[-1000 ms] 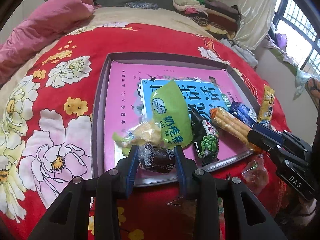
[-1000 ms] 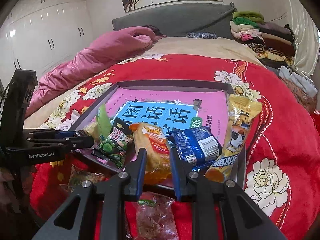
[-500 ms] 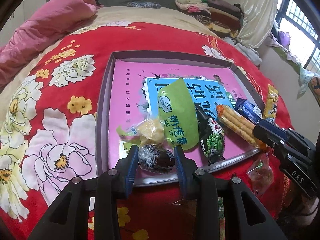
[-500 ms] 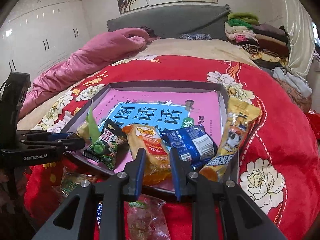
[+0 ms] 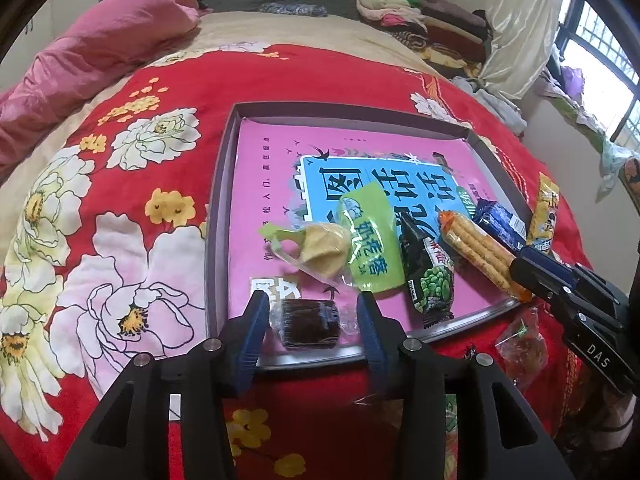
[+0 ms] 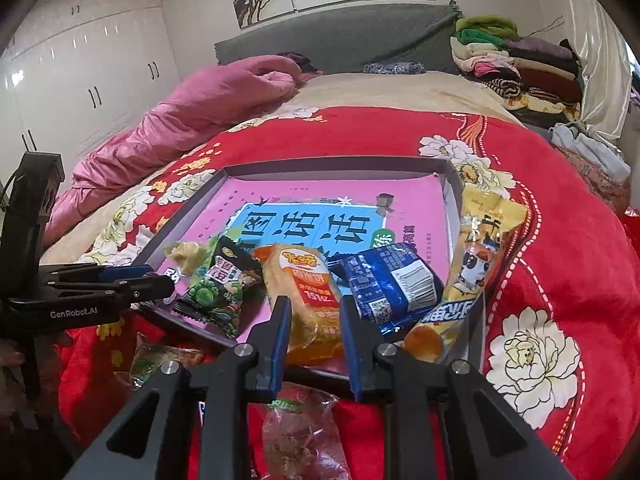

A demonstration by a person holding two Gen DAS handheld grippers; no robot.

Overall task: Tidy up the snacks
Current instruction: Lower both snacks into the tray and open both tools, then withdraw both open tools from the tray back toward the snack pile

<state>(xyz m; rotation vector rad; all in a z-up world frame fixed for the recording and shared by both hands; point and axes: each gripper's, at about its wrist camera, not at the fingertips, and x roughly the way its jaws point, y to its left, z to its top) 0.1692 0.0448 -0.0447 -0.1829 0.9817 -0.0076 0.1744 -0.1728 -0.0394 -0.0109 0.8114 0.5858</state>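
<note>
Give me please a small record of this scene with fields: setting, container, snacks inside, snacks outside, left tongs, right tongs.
setting: red floral blanket on a bed
container: shallow grey box lid lined with a pink book
snacks inside: dark wrapped cake, light green pouch, green pea packet, orange biscuit pack, blue packet
snacks outside: clear wrapped snack on the blanket, near edge
left tongs: jaws have just been opening, dark wrapped cake lies between, pads apart from it
right tongs: shut on orange biscuit pack
</note>
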